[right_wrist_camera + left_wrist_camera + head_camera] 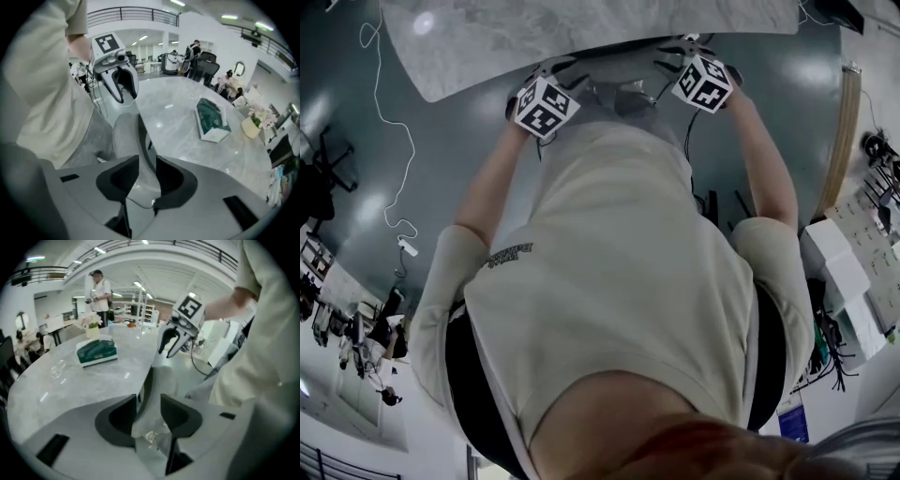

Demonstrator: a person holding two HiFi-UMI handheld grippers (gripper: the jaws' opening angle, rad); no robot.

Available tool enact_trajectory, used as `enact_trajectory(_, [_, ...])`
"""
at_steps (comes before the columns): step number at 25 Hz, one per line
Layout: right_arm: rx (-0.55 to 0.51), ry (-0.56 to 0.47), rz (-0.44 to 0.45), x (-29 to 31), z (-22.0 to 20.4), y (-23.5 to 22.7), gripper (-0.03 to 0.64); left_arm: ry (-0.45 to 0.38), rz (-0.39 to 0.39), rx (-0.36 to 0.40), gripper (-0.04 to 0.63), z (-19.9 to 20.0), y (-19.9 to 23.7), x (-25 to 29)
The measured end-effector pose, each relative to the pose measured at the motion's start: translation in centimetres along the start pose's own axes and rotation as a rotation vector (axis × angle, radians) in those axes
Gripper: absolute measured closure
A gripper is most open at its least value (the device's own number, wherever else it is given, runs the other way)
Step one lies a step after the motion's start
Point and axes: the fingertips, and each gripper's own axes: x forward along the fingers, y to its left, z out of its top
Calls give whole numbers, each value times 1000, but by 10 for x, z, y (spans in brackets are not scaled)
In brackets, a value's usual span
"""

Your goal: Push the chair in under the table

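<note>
The grey upholstered chair's back (pixel 617 94) stands at the edge of the marble table (pixel 581 37), between my two grippers. In the left gripper view the left gripper (pixel 149 401) is open, and the chair back (pixel 157 380) shows in the gap beyond its tips. The right gripper (pixel 147 161) is also open, narrower, with the chair back's top edge (pixel 133 136) seen past its pads. Each view shows the other gripper hanging just over the chair's top: the right gripper (pixel 169 345) and the left gripper (pixel 123 91). Neither grips anything.
A green tissue box (pixel 96 351) lies on the table (pixel 70 380), with a small potted plant (pixel 253 124) further off. A person (pixel 98 291) stands beyond the table. A white cable (pixel 389 122) trails over the floor at left; boxes and clutter (pixel 853 272) sit at right.
</note>
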Motion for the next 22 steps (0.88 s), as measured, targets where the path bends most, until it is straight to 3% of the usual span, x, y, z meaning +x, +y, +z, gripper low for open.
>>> enact_trajectory(4, [63,-108,-126,-40,27,-37,515,-212,143,-141,467,65,27,-42])
enact_trajectory(7, [124,-174,-198,-73,46,-65,530,-444,299,-232,493,123,52,-91])
enact_trajectory(10, [211,-283,-231,-111,72,-88,546,-630,402,-318,518,164,68,-137])
enact_trajectory(15, [248,-379,-328,-180,103,-107,561,-750,520,-353,531,197,70,-182])
enact_trajectory(22, [220,-586,-425,-272,143,-110,563,-828,678,-366,550,218,62,-232])
